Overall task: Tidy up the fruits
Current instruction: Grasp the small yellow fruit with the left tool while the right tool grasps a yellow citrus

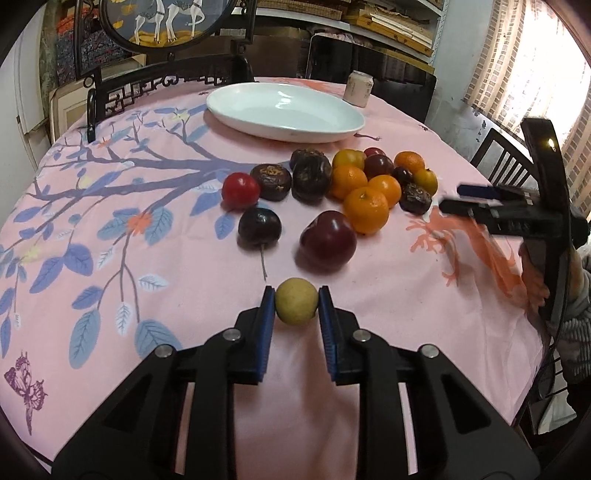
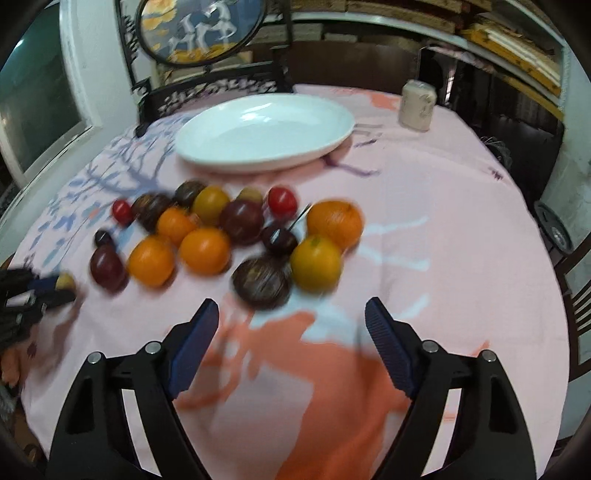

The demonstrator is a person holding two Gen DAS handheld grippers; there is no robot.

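Left gripper (image 1: 296, 306) fingers clamp yellow fruit (image 1: 296, 305); right gripper (image 2: 291, 314) fingers wide, empty.

A round table (image 1: 110, 258) fills the middle of the room, covered by a pink tablecloth (image 1: 388, 295) printed with blue branches, leaves, coral shapes and a purple butterfly. Behind it stands a dark carved wooden chair (image 1: 122, 92), and above that a round framed picture (image 1: 166, 22) of white deer on a blue and orange ground. Shelves (image 1: 391, 26) along the back wall hold stacked wooden frames and boards. At the right of the left wrist view, strong daylight comes through a window (image 1: 535, 74) hung with a brick-patterned curtain, beside a slatted dark chair (image 1: 506, 162). In the right wrist view a white-framed window (image 2: 37, 103) sits at the left.
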